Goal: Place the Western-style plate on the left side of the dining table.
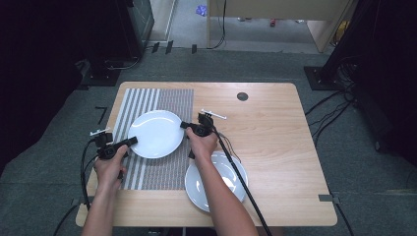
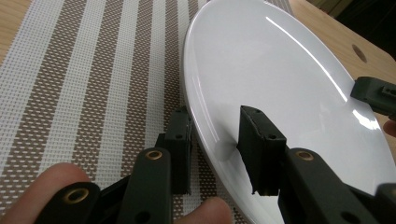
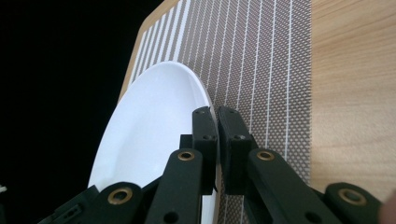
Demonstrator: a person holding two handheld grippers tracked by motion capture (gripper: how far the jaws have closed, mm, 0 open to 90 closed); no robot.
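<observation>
- A striped mat (image 1: 162, 132) is laid on the left part of the table (image 1: 275, 147). It seems to be there so the plate has a soft spot to sit on.
- The left claw (image 1: 132, 141) is seen at the near left rim of the plate (image 1: 155, 133). Its jaws are wide apart, with one jaw over the rim and one under it. The rim is straddled but not pinched; it cannot be told if it is touched.
- The white plate is found on the mat, between the two claws. It looks tipped, with its right side raised, but it cannot be told if any part rests on the mat.
- The right claw (image 1: 185, 125) is seen at the right rim of the plate. Its jaws are almost shut, and the thin rim is squeezed between them. The plate is held from both sides, most likely so it can be moved without slipping.
- A second plate (image 1: 236, 189) is left on the bare wood, near and to the right, under the right arm. It is not touched by either claw.
</observation>
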